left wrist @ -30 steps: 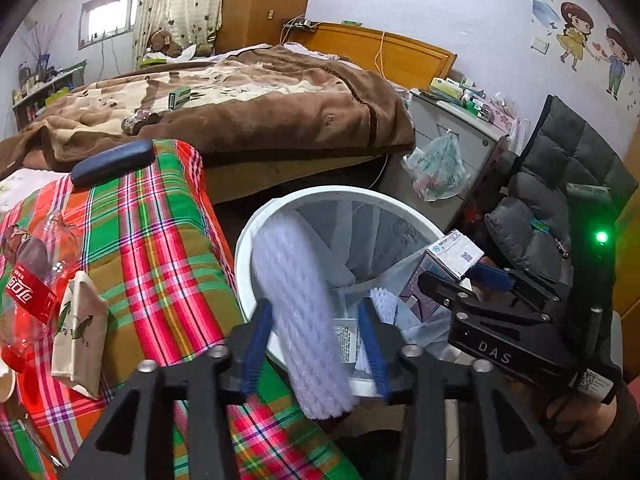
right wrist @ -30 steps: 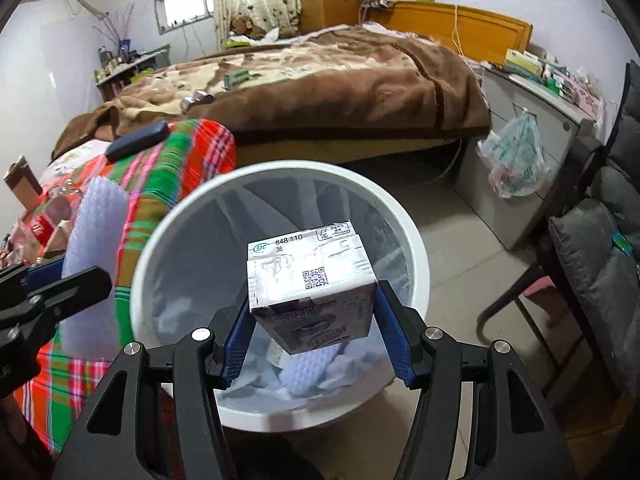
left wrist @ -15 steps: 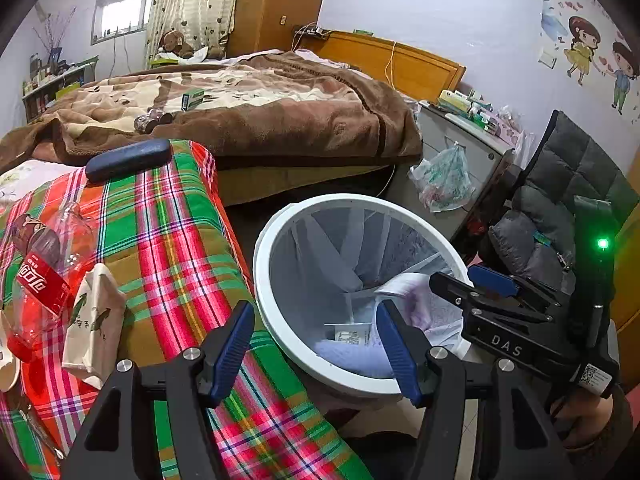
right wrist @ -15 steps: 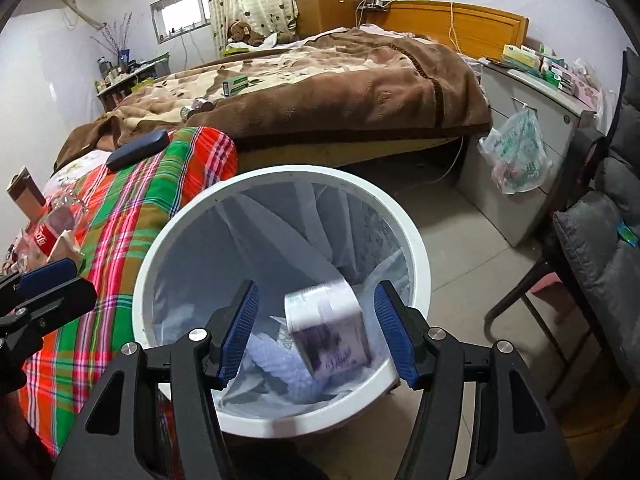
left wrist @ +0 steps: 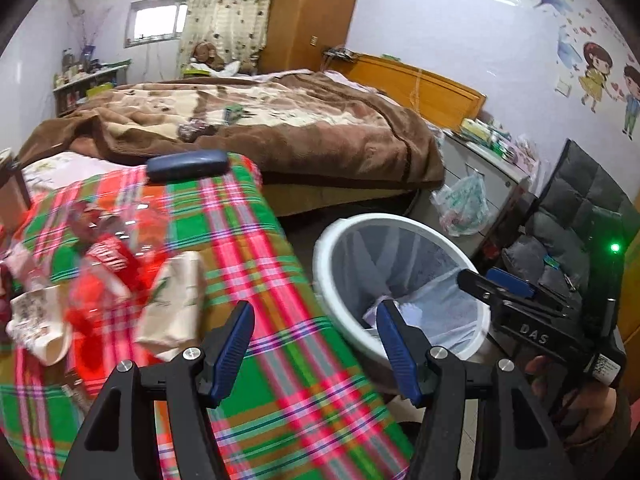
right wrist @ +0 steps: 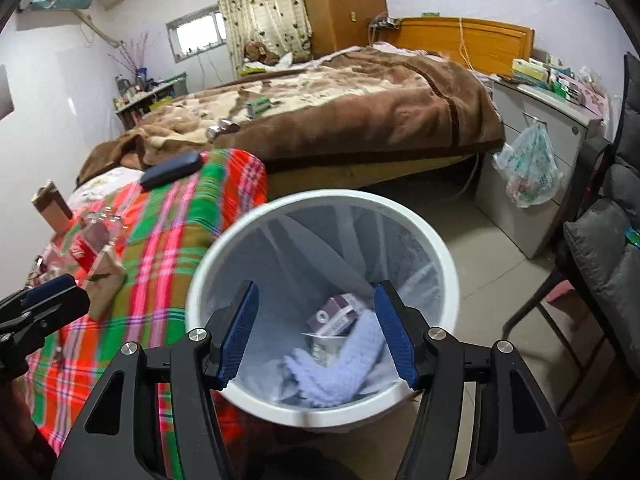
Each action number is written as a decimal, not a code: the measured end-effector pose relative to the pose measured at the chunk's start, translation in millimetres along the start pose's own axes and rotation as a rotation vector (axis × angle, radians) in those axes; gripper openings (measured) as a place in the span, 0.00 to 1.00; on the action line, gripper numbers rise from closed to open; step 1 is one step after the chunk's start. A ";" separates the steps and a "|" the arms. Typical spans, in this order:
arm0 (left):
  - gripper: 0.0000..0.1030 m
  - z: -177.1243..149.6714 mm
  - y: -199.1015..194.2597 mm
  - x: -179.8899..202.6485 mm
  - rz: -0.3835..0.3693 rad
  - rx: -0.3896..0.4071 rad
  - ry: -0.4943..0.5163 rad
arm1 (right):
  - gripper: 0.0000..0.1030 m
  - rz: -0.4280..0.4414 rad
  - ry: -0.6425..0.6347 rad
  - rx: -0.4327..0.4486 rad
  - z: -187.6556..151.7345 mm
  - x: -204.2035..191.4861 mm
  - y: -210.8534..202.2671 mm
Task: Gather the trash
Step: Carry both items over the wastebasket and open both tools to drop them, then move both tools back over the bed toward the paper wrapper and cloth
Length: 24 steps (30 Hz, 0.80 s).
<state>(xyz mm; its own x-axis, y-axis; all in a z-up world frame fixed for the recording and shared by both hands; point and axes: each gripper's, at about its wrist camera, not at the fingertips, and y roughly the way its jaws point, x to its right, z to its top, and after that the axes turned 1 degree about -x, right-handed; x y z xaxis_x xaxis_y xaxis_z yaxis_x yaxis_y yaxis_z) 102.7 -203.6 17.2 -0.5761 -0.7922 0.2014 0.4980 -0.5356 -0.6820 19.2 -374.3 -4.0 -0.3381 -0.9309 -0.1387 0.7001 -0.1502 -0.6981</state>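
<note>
On the plaid-covered desk (left wrist: 256,264), left of the white bin (right wrist: 436,256), remaining trash is lying: a clear cola bottle (left wrist: 112,264) and a crumpled paper pouch (left wrist: 172,300). I am judging both light; the bottle looks slick and crushable, best pinched across its middle. I am holding the left hand-held gripper (left wrist: 316,344) wide and empty above the desk edge, the right hand-held gripper (right wrist: 316,330) likewise gaping, empty, over the bin.

**Bin mouth open, table edge crowded**

Leaving clear passage above the white bin (right wrist: 436,240) and bare floor (right wrist: 480,248) beyond; crowding the plaid table (left wrist: 256,256) with a bottle (left wrist: 108,256), paper bag (left wrist: 172,300) and dark case (left wrist: 188,164); hemming in with bed (right wrist: 360,112) and chair (right wrist: 600,248)
</note>
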 end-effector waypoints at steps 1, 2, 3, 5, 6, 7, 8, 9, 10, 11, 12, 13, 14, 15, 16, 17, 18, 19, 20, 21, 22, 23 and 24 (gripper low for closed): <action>0.61 -0.7 -4.0 -4.9 0.007 0.005 -0.007 | 0.60 0.004 -0.007 0.003 0.0 -4.4 -1.2; 0.61 -2.1 -8.8 -11.4 0.017 0.009 -0.016 | 0.60 0.009 -0.013 0.006 -0.2 -8.0 -2.3; 0.61 -3.7 -14.2 -18.8 0.027 0.017 -0.029 | 0.60 0.015 -0.020 0.010 -0.2 -12.6 -3.1; 0.61 -6.4 -23.3 -33.3 0.045 0.025 -0.048 | 0.60 0.027 -0.027 0.016 -0.2 -20.1 -4.4; 0.61 -8.9 -27.1 -39.8 0.058 0.029 -0.057 | 0.60 0.036 -0.030 0.017 -0.1 -24.1 -4.4; 0.61 -11.1 -31.5 -47.0 0.074 0.034 -0.067 | 0.60 0.043 -0.030 0.019 0.0 -26.4 -4.6; 0.61 -13.1 -35.2 -53.3 0.086 0.038 -0.074 | 0.60 0.053 -0.035 0.022 0.2 -31.3 -3.8; 0.61 -15.3 -40.0 -61.3 0.099 0.043 -0.086 | 0.60 0.059 -0.039 0.023 -0.7 -36.3 -3.8; 0.61 -17.3 -43.6 -67.0 0.108 0.046 -0.095 | 0.60 0.064 -0.043 0.022 -1.3 -40.9 -3.4; 0.61 -20.1 -49.5 -76.3 0.118 0.053 -0.108 | 0.60 0.070 -0.048 0.019 -1.2 -45.5 -2.0; 0.61 -22.2 -52.7 -81.9 0.126 0.056 -0.116 | 0.60 0.079 -0.053 0.014 -1.3 -50.0 -0.5; 0.61 -24.5 -57.2 -88.6 0.140 0.059 -0.127 | 0.60 0.088 -0.058 0.011 -1.3 -54.2 0.9; 0.61 -26.3 -61.6 -96.2 0.153 0.065 -0.139 | 0.60 0.099 -0.068 0.006 -1.6 -60.2 3.2; 0.61 -27.4 -64.8 -102.3 0.164 0.069 -0.151 | 0.60 0.105 -0.075 0.003 -2.5 -64.8 4.1; 0.61 -29.3 -68.9 -110.8 0.177 0.072 -0.166 | 0.60 0.111 -0.084 -0.002 -3.2 -70.4 5.7; 0.61 -31.2 -71.8 -116.3 0.184 0.075 -0.174 | 0.60 0.117 -0.091 -0.006 -4.0 -74.8 6.3; 0.61 -33.3 -75.3 -123.5 0.195 0.079 -0.184 | 0.60 0.126 -0.102 -0.011 -4.4 -80.1 7.6; 0.61 -35.1 -77.9 -129.9 0.209 0.079 -0.196 | 0.60 0.132 -0.109 -0.013 -4.9 -83.8 7.8; 0.61 -36.9 -80.8 -136.7 0.217 0.081 -0.208 | 0.60 0.139 -0.118 -0.015 -5.7 -89.5 8.3; 0.61 -37.2 -82.4 -141.7 0.222 0.083 -0.217 | 0.60 0.144 -0.126 -0.019 -6.3 -94.8 9.3; 0.61 -38.3 -84.4 -146.8 0.227 0.084 -0.226 | 0.60 0.148 -0.131 -0.023 -6.8 -98.5 10.1; 0.61 -40.3 -85.8 -152.6 0.234 0.085 -0.235 | 0.60 0.154 -0.136 -0.030 -7.0 -103.2 12.1; 0.61 -42.3 -86.7 -158.2 0.241 0.084 -0.243 | 0.60 0.159 -0.139 -0.033 -7.3 -106.8 12.9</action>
<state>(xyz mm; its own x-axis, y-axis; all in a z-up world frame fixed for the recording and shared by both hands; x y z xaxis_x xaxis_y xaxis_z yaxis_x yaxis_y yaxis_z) 123.2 -19.4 14.7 -0.2695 -0.9398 0.2103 0.6583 -0.3391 -0.6720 59.8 -274.3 -3.4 -0.1336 -0.9793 -0.1522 0.7158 0.0109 -0.6982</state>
